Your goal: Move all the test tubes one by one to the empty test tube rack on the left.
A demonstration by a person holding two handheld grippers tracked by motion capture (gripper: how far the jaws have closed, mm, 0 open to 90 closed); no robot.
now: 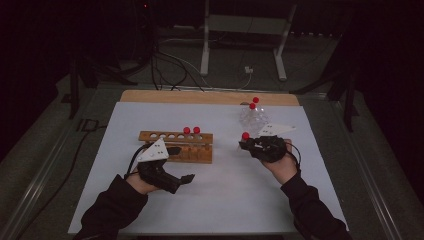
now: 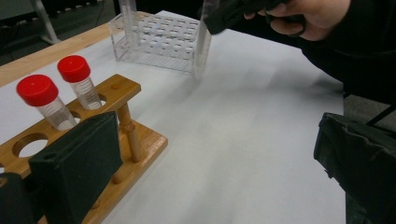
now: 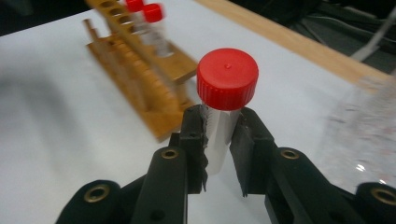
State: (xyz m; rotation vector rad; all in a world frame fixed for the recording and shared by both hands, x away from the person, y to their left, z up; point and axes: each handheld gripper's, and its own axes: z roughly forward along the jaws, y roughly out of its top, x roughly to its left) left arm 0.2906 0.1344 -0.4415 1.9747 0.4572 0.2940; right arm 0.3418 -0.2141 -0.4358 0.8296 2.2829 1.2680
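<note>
tube (image 3: 223, 116) upright, red cap up | right hand-held gripper (image 3: 219, 140) clamps it | left hand-held gripper (image 2: 215, 163) wide

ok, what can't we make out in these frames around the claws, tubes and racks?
- Right claw: red-capped clear plastic tube, its bottom hidden by the jaws.
- Clear plastic rack: blurred, cut by the right gripper view's edge.
- Wooden rack: left claw hides its near end.

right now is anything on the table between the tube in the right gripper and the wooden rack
Nothing visible. The right gripper holds the red-capped tube above bare white table, and the stretch across to the wooden rack is open. The left gripper sits at the rack's near side, off that path.
</note>
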